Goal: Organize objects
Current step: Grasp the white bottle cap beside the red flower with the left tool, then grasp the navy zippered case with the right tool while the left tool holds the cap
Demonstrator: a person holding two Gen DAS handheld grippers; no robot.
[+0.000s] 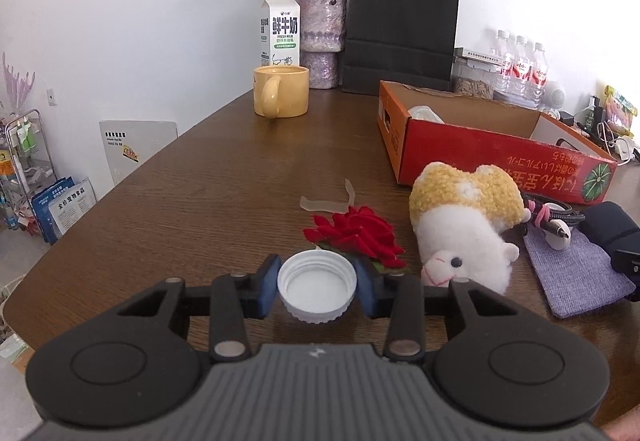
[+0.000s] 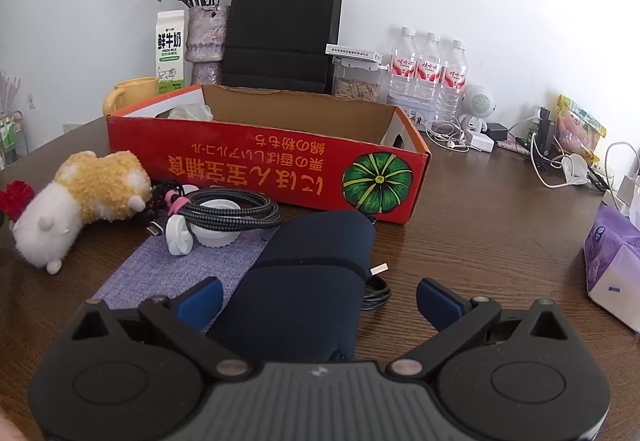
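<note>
White plastic, ribbed at the rim: the bottle cap (image 1: pixel 317 291) sits open side up between the blue pads (image 1: pixel 267 291) of the left tongs (image 1: pixel 317 292), which are narrowed onto it, both pads against its rim. It is at the near edge of the worktop (image 1: pixel 200 177), just in front of the red fabric rose (image 1: pixel 354 235). The plush toy (image 1: pixel 466 225) lies to the right, the open red carton (image 1: pixel 496 151) beyond it. The right tongs (image 2: pixel 318 301) stand wide apart and hold nothing, straddling one end of the dark blue pouch (image 2: pixel 308 281). Risk: the pads bear on a thin, rounded rim; an uneven squeeze or a tilt may pop the cap free. It may also snag the rose.
</note>
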